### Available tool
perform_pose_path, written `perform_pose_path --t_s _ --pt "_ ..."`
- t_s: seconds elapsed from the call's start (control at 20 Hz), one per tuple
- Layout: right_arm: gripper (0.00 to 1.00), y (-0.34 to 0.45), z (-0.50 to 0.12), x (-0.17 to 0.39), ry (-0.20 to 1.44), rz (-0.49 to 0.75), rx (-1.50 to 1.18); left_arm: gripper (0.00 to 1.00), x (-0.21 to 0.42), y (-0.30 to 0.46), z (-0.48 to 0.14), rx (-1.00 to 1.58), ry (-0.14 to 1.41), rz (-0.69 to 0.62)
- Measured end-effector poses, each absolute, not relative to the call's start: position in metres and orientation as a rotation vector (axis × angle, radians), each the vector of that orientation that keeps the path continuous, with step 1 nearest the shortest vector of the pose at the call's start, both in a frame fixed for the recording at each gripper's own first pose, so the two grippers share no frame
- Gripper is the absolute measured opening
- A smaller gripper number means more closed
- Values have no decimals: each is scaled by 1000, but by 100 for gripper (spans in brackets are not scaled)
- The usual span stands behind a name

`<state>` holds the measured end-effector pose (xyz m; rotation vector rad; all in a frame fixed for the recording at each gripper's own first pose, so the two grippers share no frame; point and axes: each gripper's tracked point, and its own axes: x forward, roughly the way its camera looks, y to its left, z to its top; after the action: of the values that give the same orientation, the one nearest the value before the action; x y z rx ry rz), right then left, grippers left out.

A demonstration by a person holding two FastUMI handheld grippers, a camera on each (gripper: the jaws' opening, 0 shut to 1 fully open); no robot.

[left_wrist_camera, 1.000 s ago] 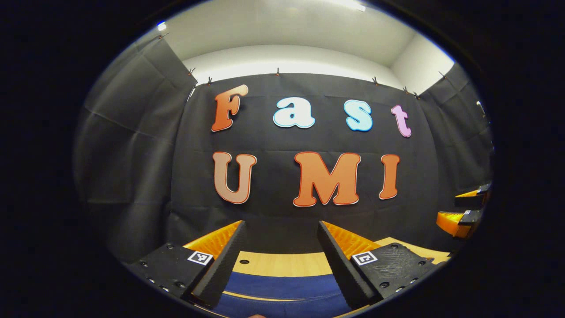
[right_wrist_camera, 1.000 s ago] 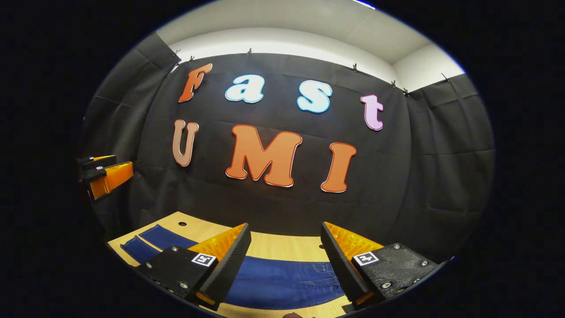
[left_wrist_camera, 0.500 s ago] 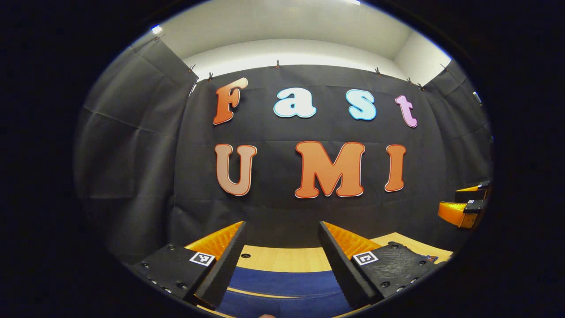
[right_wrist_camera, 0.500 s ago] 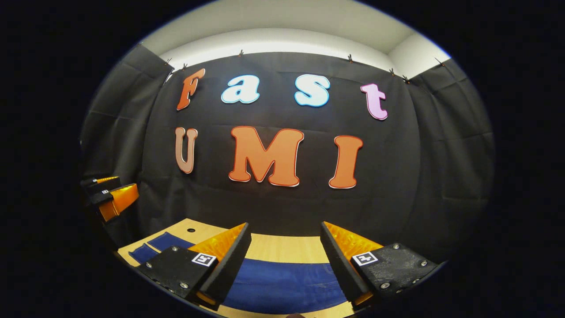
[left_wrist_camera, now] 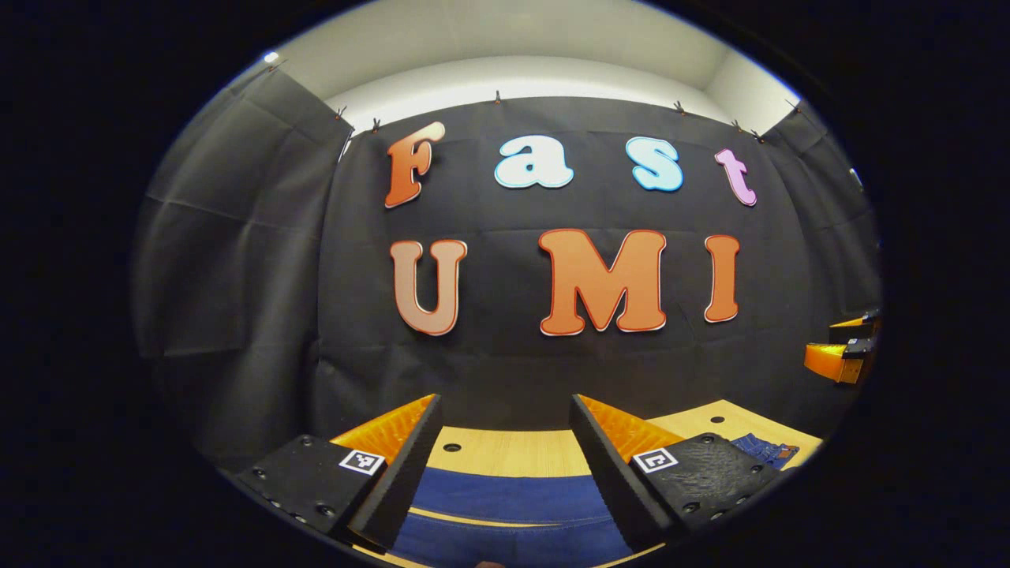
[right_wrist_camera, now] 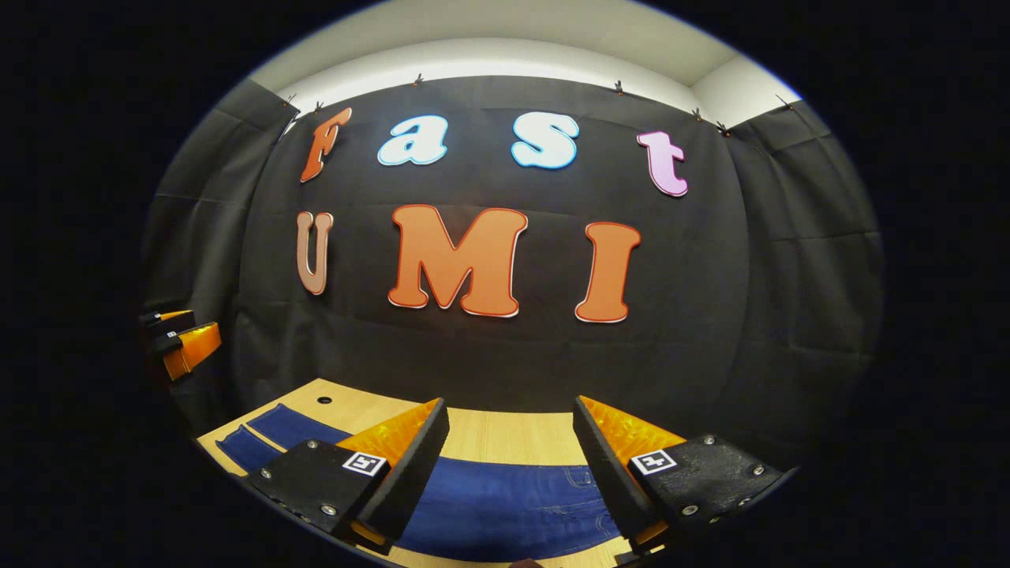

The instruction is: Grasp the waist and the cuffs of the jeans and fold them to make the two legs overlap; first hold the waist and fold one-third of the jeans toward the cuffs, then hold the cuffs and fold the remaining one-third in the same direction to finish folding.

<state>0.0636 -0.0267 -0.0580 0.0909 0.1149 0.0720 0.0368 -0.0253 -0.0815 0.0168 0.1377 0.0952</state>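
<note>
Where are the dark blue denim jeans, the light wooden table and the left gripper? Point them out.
dark blue denim jeans (right_wrist_camera: 505, 505), right gripper view, on the cloth between the fingers.
light wooden table (left_wrist_camera: 513, 454), left gripper view, on bare wood beyond the jeans.
left gripper (left_wrist_camera: 505, 426), left gripper view, midway between its open fingertips.

Light wooden table at bottom of left gripper view, small round hole in top near far edge, second hole farther right. Same table in right gripper view, hole at left. Black cloth wall hangs behind table, clipped along upper edge. White wall and ceiling above cloth.
</note>
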Motion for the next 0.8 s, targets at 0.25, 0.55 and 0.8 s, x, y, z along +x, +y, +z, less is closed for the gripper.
perform_pose_path --t_s 0.25,0.55,0.8 --pt "97 -62 -95 76 214 16 93 98 42 1 -127 -61 263 128" --pt "97 -89 -149 87 347 -16 191 97 34 44 -190 -220 432 234" --pt "98 -100 -204 87 496 -31 289 98 15 89 -250 -361 567 333"
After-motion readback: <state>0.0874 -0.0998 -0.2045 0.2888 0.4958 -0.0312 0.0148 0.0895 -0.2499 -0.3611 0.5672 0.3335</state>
